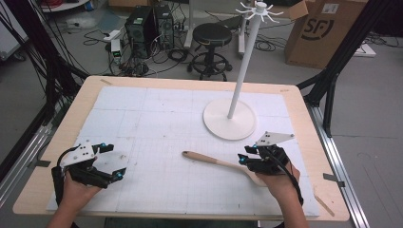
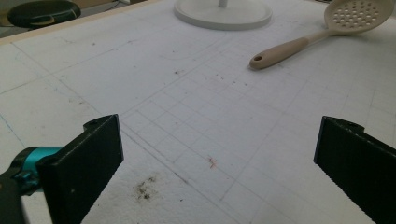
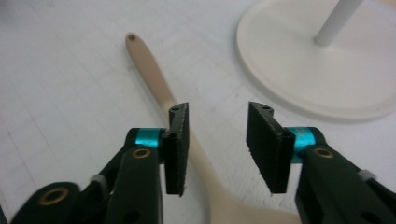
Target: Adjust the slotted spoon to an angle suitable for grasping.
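Note:
A beige slotted spoon (image 1: 214, 161) lies flat on the white gridded mat, handle pointing left, its bowl hidden under my right hand. My right gripper (image 1: 244, 156) hovers over the spoon's neck. In the right gripper view the jaws (image 3: 218, 112) stand apart and the handle (image 3: 154, 70) runs beneath them, close to the left jaw, with no pad pressing on it. My left gripper (image 1: 114, 161) rests at the mat's front left, open wide, with nothing between its jaws (image 2: 219, 140). From there the spoon (image 2: 299, 44) lies far off with its perforated bowl showing.
A white hook stand (image 1: 240, 71) rises from a round base (image 1: 229, 118) just behind the right gripper. The mat (image 1: 157, 114) covers a wooden table (image 1: 81, 104). Beyond the table stand a black stool (image 1: 211, 35), computer towers (image 1: 147, 26) and a cardboard box (image 1: 323, 28).

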